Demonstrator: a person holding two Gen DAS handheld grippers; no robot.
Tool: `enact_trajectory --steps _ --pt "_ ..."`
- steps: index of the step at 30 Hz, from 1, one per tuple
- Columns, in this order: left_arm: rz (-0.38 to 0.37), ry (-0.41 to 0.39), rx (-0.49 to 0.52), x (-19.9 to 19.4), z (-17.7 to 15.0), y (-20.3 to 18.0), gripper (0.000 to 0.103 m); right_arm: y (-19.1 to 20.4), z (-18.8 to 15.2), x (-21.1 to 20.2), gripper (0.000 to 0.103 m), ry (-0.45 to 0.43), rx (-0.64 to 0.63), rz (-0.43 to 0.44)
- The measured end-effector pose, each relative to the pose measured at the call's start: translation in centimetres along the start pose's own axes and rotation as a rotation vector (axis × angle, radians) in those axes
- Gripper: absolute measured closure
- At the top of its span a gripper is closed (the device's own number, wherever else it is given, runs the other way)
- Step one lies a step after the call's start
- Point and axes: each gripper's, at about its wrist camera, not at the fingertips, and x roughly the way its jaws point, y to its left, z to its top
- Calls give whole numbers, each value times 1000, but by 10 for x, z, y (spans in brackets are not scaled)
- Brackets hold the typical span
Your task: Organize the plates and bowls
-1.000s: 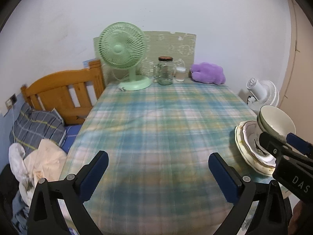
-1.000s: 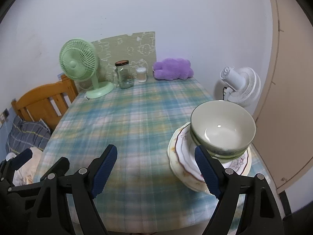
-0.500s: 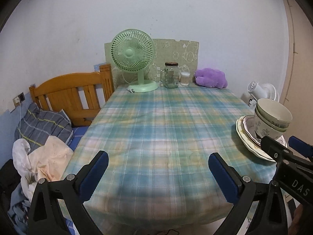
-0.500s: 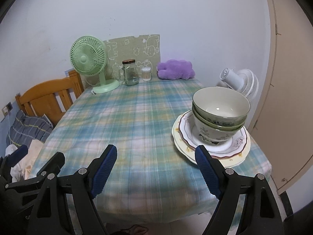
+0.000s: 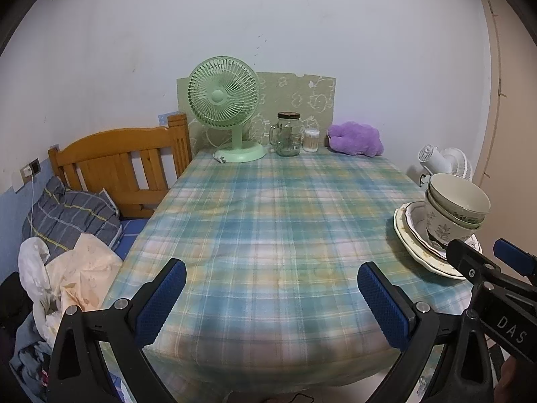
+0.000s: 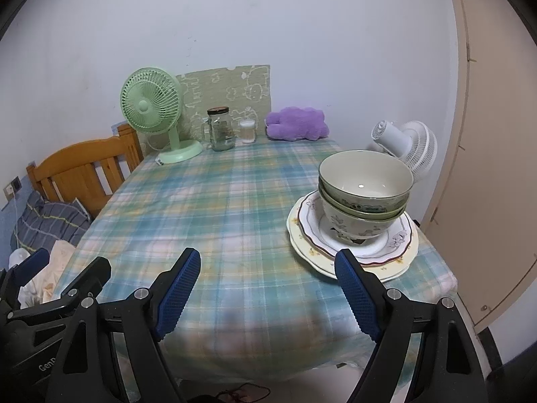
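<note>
The left tongs (image 5: 268, 297) hang level and wide open — the two blue-padded fingers (image 5: 161, 297) are spread far apart with nothing between them, black arms angling in from the lower corners of the left wrist view. The right tongs (image 6: 268, 294) are spread just as wide and grip nothing, their blue pads (image 6: 357, 297) facing each other. Both pairs point forward, side by side — each shows at the edge of the other's view, the right tongs (image 5: 490, 268) at lower right, the left tongs (image 6: 60, 280) at lower left.
</note>
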Motion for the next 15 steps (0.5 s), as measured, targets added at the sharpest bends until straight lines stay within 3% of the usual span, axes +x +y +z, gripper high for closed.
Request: enact_trajectory --steps 15 --pt "7 5 -8 -3 -1 0 0 -1 0 -2 18 -1 -3 1"
